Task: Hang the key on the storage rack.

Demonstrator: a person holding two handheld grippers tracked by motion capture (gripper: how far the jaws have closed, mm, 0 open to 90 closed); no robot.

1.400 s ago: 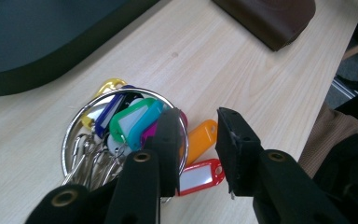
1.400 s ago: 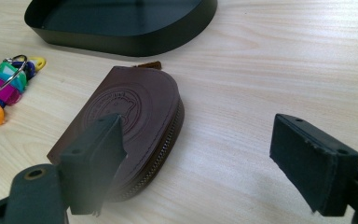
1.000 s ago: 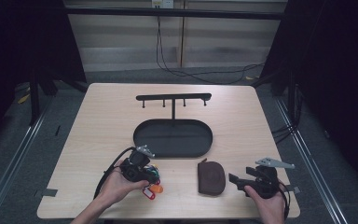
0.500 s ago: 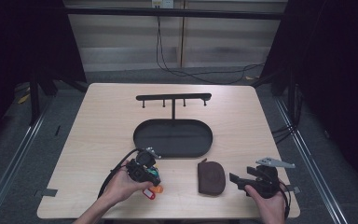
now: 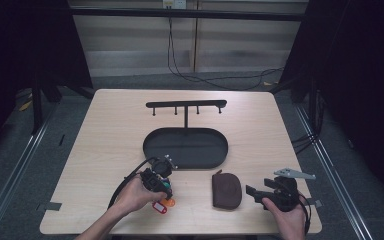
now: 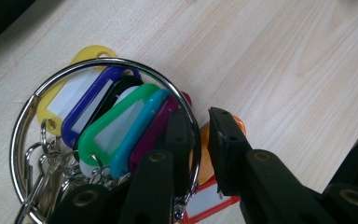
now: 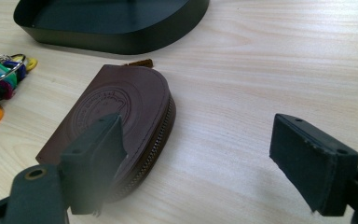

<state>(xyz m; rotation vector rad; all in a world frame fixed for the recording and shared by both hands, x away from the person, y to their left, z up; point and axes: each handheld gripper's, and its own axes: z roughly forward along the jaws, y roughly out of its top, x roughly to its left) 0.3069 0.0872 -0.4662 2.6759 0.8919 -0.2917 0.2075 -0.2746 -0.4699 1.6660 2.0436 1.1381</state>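
A bunch of coloured key tags on a big metal key ring (image 6: 93, 63) lies near the table's front edge (image 5: 162, 202). My left gripper (image 6: 200, 126) points down at it (image 5: 163, 195). The ring's wire runs between the two jaws, which have just been closing. A narrow gap still shows beside the wire. A brown zipped leather pouch (image 5: 226, 190) lies flat to the right of the keys. My right gripper (image 5: 250, 190) rests just right of it, open wide (image 7: 200, 130), with its left jaw over the pouch's (image 7: 121, 100) near edge and nothing between the pads.
A black oval tray (image 5: 190, 147) sits at the table's middle, its wall also in the right gripper view (image 7: 112, 42). A black rack with hooks (image 5: 186, 104) rises from the tray's far side. The left gripper's cable loops on the table at front left.
My left gripper has edged slightly to the right over the key tags. The right gripper and the pouch have not moved.
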